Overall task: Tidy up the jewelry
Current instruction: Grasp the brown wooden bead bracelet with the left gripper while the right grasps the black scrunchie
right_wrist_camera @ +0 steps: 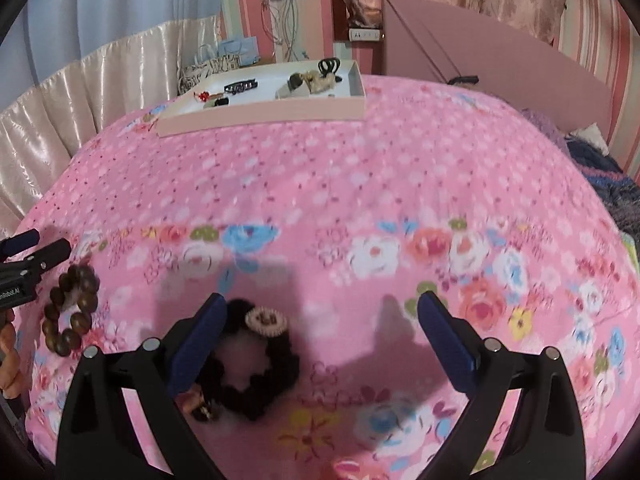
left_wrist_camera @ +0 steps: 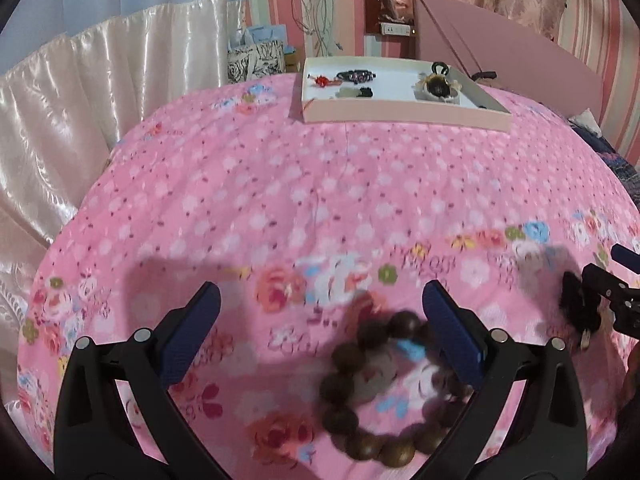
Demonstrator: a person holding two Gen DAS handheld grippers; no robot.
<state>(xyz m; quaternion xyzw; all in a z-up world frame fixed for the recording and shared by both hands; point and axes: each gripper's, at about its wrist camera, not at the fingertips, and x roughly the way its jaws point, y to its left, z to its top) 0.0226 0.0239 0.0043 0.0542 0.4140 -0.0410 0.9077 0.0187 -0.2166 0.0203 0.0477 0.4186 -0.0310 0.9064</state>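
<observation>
A brown wooden bead bracelet (left_wrist_camera: 384,392) lies on the pink floral bedspread, close inside the right finger of my open left gripper (left_wrist_camera: 320,300); it also shows in the right wrist view (right_wrist_camera: 72,312). A black fuzzy hair tie with a cream button (right_wrist_camera: 252,364) lies against the left finger of my open right gripper (right_wrist_camera: 322,308); in the left wrist view it is a dark shape (left_wrist_camera: 576,308) beside the right gripper's fingers. A shallow pink tray (left_wrist_camera: 400,114) at the far side holds several hair clips and trinkets; it also shows in the right wrist view (right_wrist_camera: 260,118).
The bed's pink floral cover (left_wrist_camera: 320,200) fills the middle. Satin cream drapes (left_wrist_camera: 80,100) hang at the left. A pink headboard (left_wrist_camera: 520,56) and dark bedding (right_wrist_camera: 608,184) are at the right. Gift bags (left_wrist_camera: 260,56) stand behind the tray.
</observation>
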